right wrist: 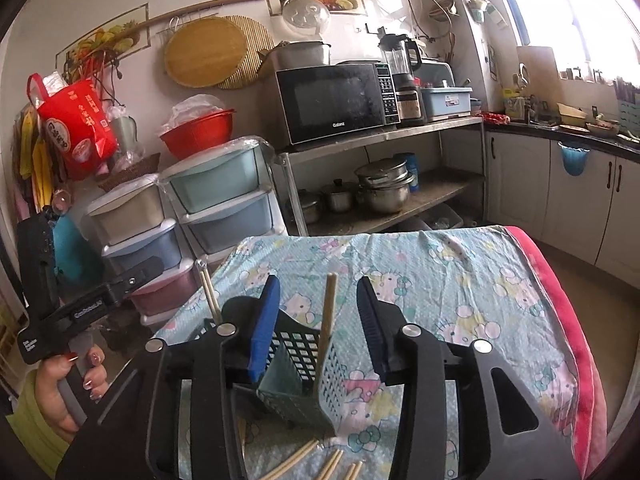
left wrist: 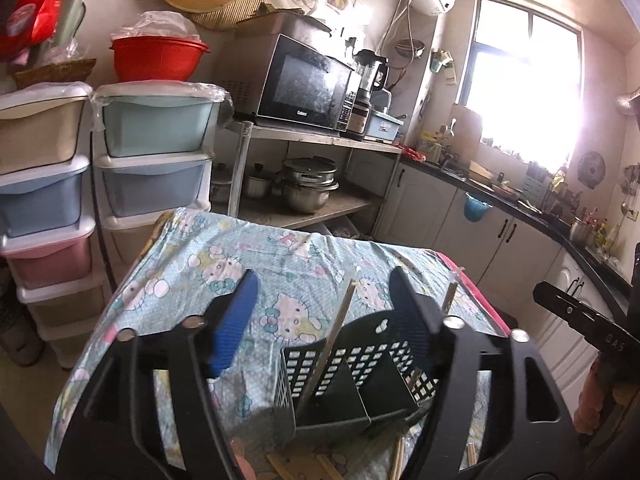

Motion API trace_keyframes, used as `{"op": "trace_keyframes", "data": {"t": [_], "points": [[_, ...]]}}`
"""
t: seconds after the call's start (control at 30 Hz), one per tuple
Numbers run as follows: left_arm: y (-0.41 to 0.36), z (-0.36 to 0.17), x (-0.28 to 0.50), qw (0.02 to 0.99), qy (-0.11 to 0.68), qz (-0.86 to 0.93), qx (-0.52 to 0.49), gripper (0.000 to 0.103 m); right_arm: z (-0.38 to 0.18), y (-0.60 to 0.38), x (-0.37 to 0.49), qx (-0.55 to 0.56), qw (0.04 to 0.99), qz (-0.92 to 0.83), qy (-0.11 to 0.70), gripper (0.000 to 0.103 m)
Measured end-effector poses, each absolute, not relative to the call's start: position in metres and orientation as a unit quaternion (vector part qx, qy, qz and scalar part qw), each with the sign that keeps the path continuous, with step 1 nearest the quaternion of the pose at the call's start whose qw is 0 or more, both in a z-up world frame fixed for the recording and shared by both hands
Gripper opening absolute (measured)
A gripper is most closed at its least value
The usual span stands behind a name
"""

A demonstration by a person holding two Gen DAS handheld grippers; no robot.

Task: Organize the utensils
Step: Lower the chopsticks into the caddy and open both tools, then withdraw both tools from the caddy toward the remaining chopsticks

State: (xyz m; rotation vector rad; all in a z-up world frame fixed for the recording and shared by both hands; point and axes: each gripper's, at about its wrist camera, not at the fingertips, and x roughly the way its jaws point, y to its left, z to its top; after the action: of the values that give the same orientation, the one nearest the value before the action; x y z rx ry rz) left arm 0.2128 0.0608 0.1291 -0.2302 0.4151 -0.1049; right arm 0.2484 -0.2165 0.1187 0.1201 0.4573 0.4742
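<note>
A dark perforated utensil holder (left wrist: 352,376) with compartments stands on the Hello Kitty tablecloth (left wrist: 224,264); it also shows in the right wrist view (right wrist: 304,376). Chopsticks (left wrist: 334,332) stand tilted in it; one upright chopstick (right wrist: 327,312) shows in the right wrist view. Loose chopsticks (right wrist: 296,460) lie on the cloth in front of the holder, and also show in the left wrist view (left wrist: 288,470). My left gripper (left wrist: 320,304) is open and empty, above the holder. My right gripper (right wrist: 318,308) is open and empty, straddling the holder from above.
Stacked plastic drawers (left wrist: 152,152) stand left behind the table. A metal shelf (right wrist: 384,132) carries a microwave (right wrist: 336,100) and pots. White cabinets and a cluttered counter (right wrist: 568,128) run along the right. The cloth's red edge (right wrist: 568,320) marks the table's right side.
</note>
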Motion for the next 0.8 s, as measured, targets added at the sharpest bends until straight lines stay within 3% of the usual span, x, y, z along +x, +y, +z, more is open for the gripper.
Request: {"op": "trace_keyframes", "data": {"t": [0.17, 0.23, 0.4, 0.8], "points": [[0.060, 0.126, 0.200, 0.972, 0.199, -0.053, -0.114, 0.089, 0.113, -0.221, 0.241, 0.055, 0.945, 0.229, 0.228, 0.047], [0.059, 0.126, 0.196, 0.972, 0.198, -0.055, -0.115, 0.092, 0.111, -0.222, 0.239, 0.052, 0.945, 0.228, 0.229, 0.050], [0.056, 0.123, 0.186, 0.972, 0.198, -0.054, -0.112, 0.092, 0.106, -0.225, 0.229, 0.048, 0.946, 0.227, 0.229, 0.056], [0.053, 0.105, 0.165, 0.968, 0.215, -0.055, -0.119, 0.092, 0.087, -0.230, 0.209, 0.033, 0.942, 0.228, 0.244, 0.056]]}}
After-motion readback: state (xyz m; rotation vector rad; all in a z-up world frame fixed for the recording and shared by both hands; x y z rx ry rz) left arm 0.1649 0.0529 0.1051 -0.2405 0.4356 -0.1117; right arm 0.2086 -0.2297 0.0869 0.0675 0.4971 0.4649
